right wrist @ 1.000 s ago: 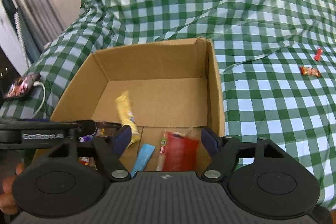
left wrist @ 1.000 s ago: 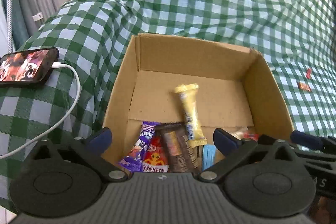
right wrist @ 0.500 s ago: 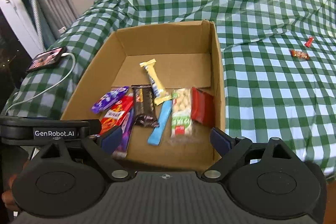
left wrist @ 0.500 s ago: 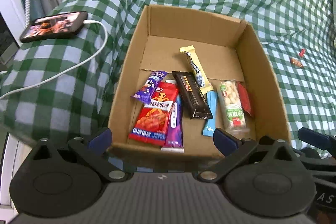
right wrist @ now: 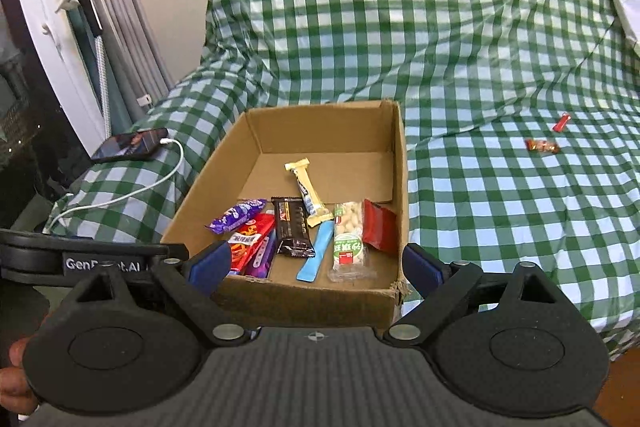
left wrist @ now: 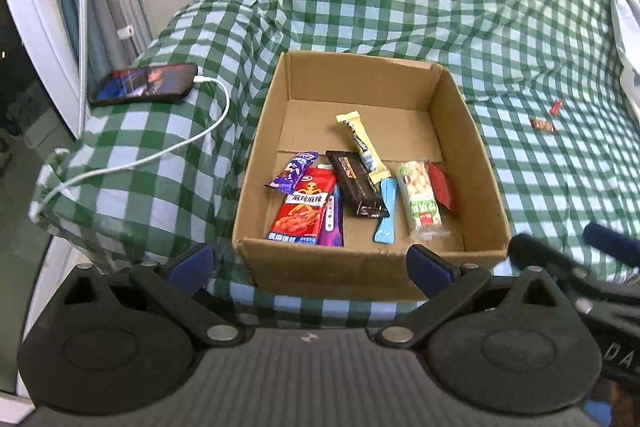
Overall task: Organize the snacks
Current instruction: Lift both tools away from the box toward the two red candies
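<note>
An open cardboard box [left wrist: 472, 131] [right wrist: 401, 163] sits on a green checked cover. Inside lie several snacks: a red chilli-strip pack [left wrist: 305, 207], a purple bar [left wrist: 291, 173], a dark chocolate bar [left wrist: 356, 185] [right wrist: 293, 226], a yellow bar [left wrist: 360, 141] [right wrist: 306, 191], a blue stick [left wrist: 387, 211], a peanut pack [left wrist: 419, 201] [right wrist: 349, 241] and a red pouch [left wrist: 442, 187]. My left gripper [left wrist: 310, 265] is open and empty just before the box's near wall. My right gripper [right wrist: 316, 265] is open and empty at the near wall too.
Two small red candies [left wrist: 543, 125] [left wrist: 556, 107] lie on the cover to the right of the box, also in the right wrist view [right wrist: 542, 146] [right wrist: 561, 121]. A phone [left wrist: 146, 85] with a white charging cable [left wrist: 180, 143] lies left of the box. Curtains stand at far left.
Both grippers have pulled back and up from inside the box to just in front of it. The whole box and its snacks now show.
</note>
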`<control>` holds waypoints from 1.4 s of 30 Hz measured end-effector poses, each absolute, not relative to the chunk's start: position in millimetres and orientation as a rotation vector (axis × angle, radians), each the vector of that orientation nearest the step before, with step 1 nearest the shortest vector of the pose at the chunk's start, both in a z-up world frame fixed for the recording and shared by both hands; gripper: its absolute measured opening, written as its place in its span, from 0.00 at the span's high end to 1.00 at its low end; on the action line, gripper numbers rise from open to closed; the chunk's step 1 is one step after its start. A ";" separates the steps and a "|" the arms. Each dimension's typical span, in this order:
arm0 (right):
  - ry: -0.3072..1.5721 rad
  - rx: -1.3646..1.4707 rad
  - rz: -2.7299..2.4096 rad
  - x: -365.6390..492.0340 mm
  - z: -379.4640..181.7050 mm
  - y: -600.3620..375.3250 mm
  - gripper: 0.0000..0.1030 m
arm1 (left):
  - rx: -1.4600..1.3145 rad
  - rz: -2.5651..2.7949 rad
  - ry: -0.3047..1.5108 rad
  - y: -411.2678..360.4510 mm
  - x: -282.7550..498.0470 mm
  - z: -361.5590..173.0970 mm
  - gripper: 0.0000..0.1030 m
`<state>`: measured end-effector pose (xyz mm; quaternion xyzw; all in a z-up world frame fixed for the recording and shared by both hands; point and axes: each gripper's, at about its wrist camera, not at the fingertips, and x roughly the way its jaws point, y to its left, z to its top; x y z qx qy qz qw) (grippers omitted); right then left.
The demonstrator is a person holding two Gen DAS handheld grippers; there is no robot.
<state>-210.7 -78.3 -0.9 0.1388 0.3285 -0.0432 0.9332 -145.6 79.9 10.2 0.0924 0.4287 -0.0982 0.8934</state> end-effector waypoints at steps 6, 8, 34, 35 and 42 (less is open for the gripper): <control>0.613 0.289 -0.118 -234.3 12.8 -84.4 0.09 | 0.232 -0.223 0.868 77.7 -165.4 27.0 0.00; 0.602 0.292 -0.126 -240.8 15.5 -86.3 0.09 | 0.220 -0.240 0.878 78.8 -169.4 31.6 0.00; 0.546 0.358 -0.328 -281.7 34.2 -158.1 0.08 | 0.276 -0.497 0.673 23.4 -205.6 260.4 0.00; 0.547 0.362 -0.337 -281.5 33.3 -162.4 0.08 | 0.266 -0.517 0.681 19.4 -206.2 264.5 0.00; 0.552 0.395 -0.381 -278.3 23.5 -191.2 0.08 | 0.232 -0.599 0.655 -5.5 -208.5 275.5 0.00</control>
